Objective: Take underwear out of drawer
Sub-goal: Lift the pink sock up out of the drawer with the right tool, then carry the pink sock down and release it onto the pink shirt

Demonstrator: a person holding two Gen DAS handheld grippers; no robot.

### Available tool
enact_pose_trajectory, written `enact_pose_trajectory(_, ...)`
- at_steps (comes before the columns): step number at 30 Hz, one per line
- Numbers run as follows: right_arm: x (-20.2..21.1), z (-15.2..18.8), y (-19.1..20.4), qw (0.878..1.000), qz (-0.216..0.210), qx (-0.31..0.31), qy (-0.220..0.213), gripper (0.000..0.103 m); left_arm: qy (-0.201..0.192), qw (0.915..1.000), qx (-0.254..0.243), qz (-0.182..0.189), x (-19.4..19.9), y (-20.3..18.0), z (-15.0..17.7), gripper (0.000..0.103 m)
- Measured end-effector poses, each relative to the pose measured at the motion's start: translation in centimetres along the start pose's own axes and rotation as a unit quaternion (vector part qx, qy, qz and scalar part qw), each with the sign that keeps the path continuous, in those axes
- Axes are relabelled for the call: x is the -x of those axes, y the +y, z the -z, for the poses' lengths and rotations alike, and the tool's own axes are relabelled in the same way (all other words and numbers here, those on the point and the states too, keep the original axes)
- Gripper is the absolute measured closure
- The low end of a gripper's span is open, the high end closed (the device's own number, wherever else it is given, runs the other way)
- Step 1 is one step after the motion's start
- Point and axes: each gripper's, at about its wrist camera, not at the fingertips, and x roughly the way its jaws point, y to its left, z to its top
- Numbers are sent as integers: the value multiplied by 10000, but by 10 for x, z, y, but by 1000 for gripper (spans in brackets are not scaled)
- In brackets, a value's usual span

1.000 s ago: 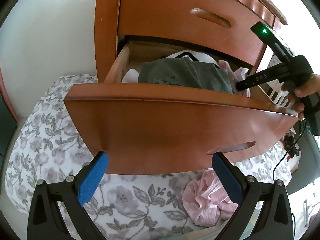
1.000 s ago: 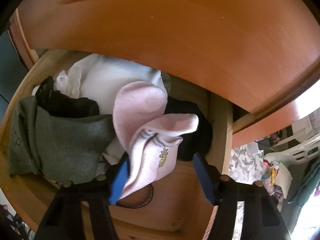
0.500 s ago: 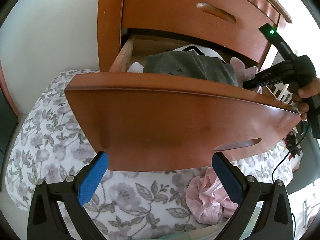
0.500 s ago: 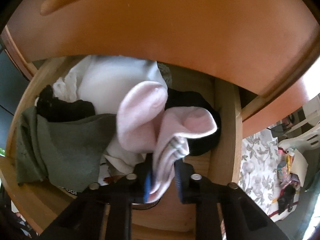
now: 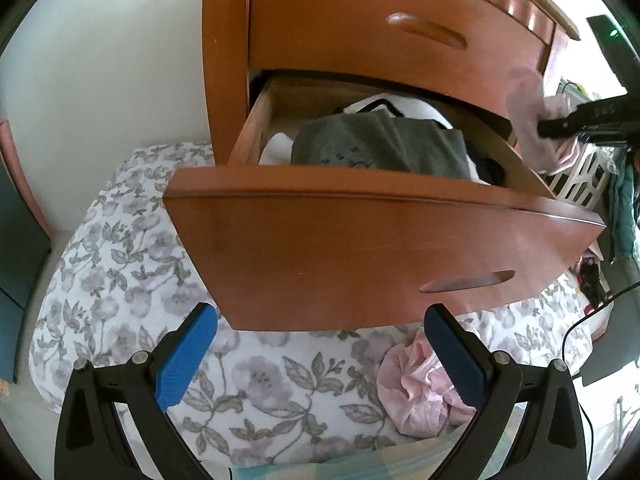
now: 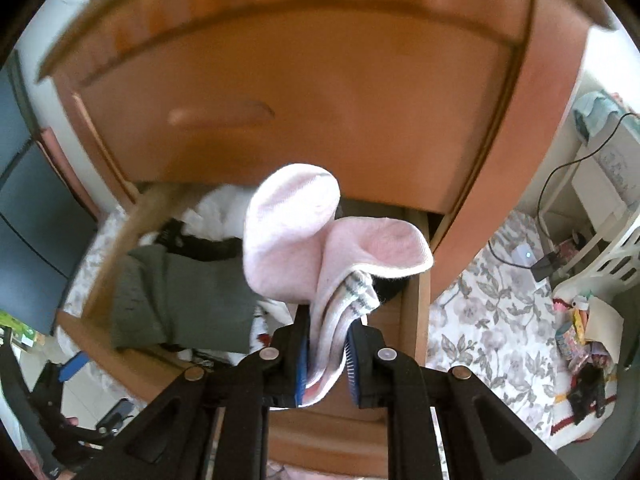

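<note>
Right gripper (image 6: 326, 354) clamped tight on pink garment (image 6: 320, 248), lifted clear above open drawer (image 5: 384, 252). Left gripper (image 5: 320, 352) spread wide, empty, below drawer front. Gray clothing (image 5: 380, 148) left inside; pulled piece not yet set down.

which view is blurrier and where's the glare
Right wrist view: motion blur smears the dresser front and the open drawer's side, while the pink garment in the right tongs stays sharp. Left wrist view: mostly sharp, glare on the dresser's top edge, window blown out at right.
</note>
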Motion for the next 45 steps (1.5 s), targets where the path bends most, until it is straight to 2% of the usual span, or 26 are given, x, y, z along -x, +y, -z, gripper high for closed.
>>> enact_pose_trajectory(10,87,20,19,9962,-8,167,-860,87,-187,9998,-65,-42,33,-10,0,0)
enact_pose_trajectory(23,152,73,37,9901,5,293,-1375,86,-442,9988,-136,-165,71,-27,4,0)
enact_pose_trajectory(36,130,135,35,9955,-154,92,-926,86,-368,9989,-164,-246,85,-39,14,0)
enact_pose_trajectory(45,74,168,47,9993,-337,25,-129,86,-246,9991,-132,-329,85,-38,19,0)
